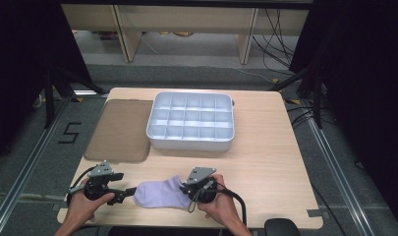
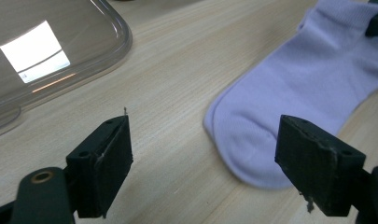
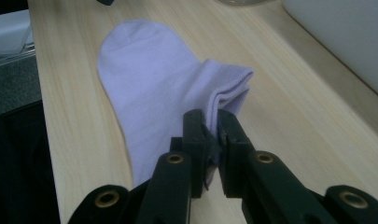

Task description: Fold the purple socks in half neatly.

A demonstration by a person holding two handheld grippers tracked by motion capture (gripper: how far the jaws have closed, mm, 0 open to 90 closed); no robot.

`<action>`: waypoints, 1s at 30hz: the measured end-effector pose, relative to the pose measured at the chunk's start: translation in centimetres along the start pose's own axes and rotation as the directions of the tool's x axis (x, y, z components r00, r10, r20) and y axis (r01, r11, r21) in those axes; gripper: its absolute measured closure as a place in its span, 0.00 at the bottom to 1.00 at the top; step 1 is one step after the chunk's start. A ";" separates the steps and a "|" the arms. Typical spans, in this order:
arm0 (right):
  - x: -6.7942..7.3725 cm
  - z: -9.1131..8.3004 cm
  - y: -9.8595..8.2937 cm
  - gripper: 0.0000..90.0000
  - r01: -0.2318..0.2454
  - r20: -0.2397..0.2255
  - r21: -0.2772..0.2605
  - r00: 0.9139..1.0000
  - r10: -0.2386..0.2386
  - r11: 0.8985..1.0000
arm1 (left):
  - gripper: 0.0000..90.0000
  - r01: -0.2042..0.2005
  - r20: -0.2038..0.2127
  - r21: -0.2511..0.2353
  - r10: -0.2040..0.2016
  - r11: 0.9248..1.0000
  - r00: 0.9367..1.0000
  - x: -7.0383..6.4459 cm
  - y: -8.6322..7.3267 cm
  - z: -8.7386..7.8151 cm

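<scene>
A pale lilac sock point(image 1: 160, 193) lies flat on the wooden table near its front edge. My right gripper point(image 1: 190, 188) is shut on the sock's cuff end point(image 3: 231, 91), its two jaws pinching the folded fabric. My left gripper point(image 1: 129, 191) stands open at the sock's toe end point(image 2: 245, 140), jaws wide apart just above the table, with the toe lying between and ahead of them. The sock point(image 3: 149, 79) stretches away from the right gripper point(image 3: 218, 123) toward the left gripper point(image 2: 203, 161).
A white compartment tray point(image 1: 155, 118) sits at the table's middle back. A smoky transparent lid point(image 1: 120, 129) lies flat to its left; its rounded corner point(image 2: 60, 56) is close ahead of the left gripper. Bare table spreads right of the sock.
</scene>
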State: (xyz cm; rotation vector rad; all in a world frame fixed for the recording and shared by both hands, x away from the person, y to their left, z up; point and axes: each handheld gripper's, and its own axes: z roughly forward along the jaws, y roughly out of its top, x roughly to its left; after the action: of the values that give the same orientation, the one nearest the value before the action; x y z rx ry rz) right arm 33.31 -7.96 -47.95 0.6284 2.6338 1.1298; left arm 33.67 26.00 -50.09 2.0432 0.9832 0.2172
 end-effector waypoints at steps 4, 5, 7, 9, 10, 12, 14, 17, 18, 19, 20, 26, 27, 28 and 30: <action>-1.2 -1.3 -0.5 0.93 -0.010 0.004 0.003 1.000 0.010 1.000 | 0.20 0.003 0.004 -0.015 -0.003 1.000 1.000 -0.1 0.0 0.1; -1.5 -1.6 -0.7 0.93 -0.012 0.013 0.010 1.000 0.012 1.000 | 0.20 -0.001 0.009 -0.010 0.001 1.000 1.000 -0.1 0.0 0.1; -2.2 -2.1 -1.0 0.93 -0.020 0.024 0.002 1.000 0.020 1.000 | 0.20 -0.008 0.012 -0.004 0.008 1.000 1.000 -0.1 0.0 0.1; -2.8 -2.5 -1.3 0.93 -0.018 0.020 0.009 1.000 0.018 1.000 | 0.20 -0.015 0.014 0.000 0.015 1.000 1.000 -0.1 0.1 0.2; -3.2 -2.7 -1.5 0.93 -0.017 0.030 0.007 0.999 0.016 1.000 | 0.20 -0.018 0.017 -0.005 0.018 1.000 1.000 0.0 0.1 0.3; -3.7 -2.9 -1.8 0.93 -0.026 0.032 0.001 0.999 0.026 1.000 | 0.20 -0.003 0.014 -0.005 0.003 1.000 1.000 -0.2 0.0 0.4; -4.3 -3.2 -2.1 0.93 -0.029 0.034 0.014 0.999 0.029 0.999 | 0.20 -0.004 0.016 0.006 0.004 1.000 1.000 -0.3 0.0 0.5; -5.0 -3.6 -2.5 0.93 -0.038 0.040 0.024 0.999 0.037 0.999 | 0.21 -0.021 0.021 0.009 0.021 1.000 1.000 -0.2 0.0 0.7; -5.1 -3.5 -2.6 0.93 -0.046 0.041 0.017 0.998 0.045 0.999 | 0.21 -0.025 0.014 0.016 0.025 1.000 1.000 -0.3 0.0 0.6; -5.4 -3.7 -2.7 0.93 -0.038 0.036 0.031 0.999 0.037 0.999 | 0.21 -0.011 0.018 0.005 0.011 1.000 1.000 -0.4 -0.1 0.8; -5.6 -3.7 -2.9 0.93 -0.039 0.031 0.036 0.999 0.038 0.999 | 0.21 -0.020 0.020 0.020 0.019 1.000 1.000 -0.4 0.0 0.7; -6.1 -3.5 -3.5 0.93 -0.049 0.031 0.050 0.998 0.048 0.998 | 0.22 -0.019 0.058 0.000 0.019 1.000 0.998 -1.2 0.4 1.5; -6.2 -3.5 -3.5 0.93 -0.053 0.029 0.054 0.998 0.051 0.997 | 0.22 -0.009 0.071 -0.014 0.010 1.000 0.997 -1.4 0.6 1.8; -6.4 -3.6 -3.6 0.93 -0.051 0.026 0.073 0.998 0.049 0.996 | 0.22 -0.004 0.072 -0.028 0.006 1.000 0.997 -1.7 0.8 2.0; -6.6 -3.5 -3.8 0.93 -0.054 0.024 0.084 0.998 0.052 0.995 | 0.28 -0.031 0.099 -0.025 0.033 0.999 0.995 -1.9 1.1 2.4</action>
State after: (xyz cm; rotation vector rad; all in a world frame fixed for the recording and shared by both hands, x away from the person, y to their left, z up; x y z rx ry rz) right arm 36.81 -15.60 -48.22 0.7268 2.6730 1.0242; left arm 34.17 22.85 -50.38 2.0297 0.8836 0.1420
